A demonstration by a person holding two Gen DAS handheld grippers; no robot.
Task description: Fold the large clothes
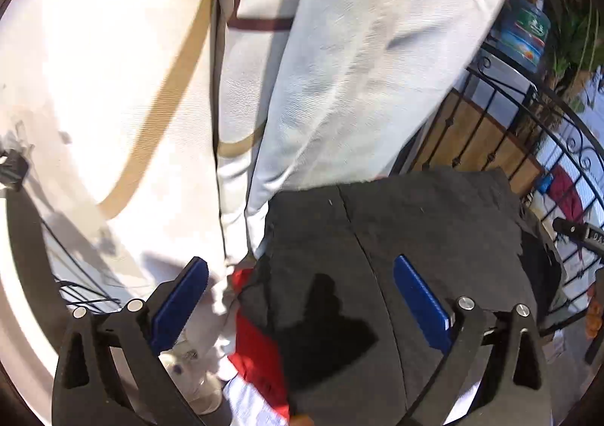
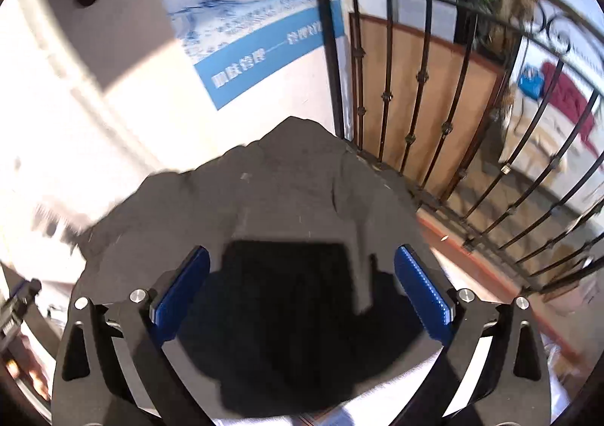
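A dark grey garment (image 1: 396, 245) lies flat below my left gripper (image 1: 302, 294), which is open with blue pads (image 1: 419, 297) spread wide above it. The gripper's shadow falls on the cloth. A red and white cloth (image 1: 260, 354) shows under the garment's left edge. In the right wrist view the same dark grey garment (image 2: 264, 207) lies bunched with a raised peak at its far end. My right gripper (image 2: 302, 290) is open above it, with nothing between the pads.
A person in white trousers (image 1: 339, 86) stands close behind the garment. A black iron railing (image 2: 434, 105) runs along the right. A blue and white poster (image 2: 245, 22) hangs on the wall. Water jugs (image 1: 524, 29) stand at the far right.
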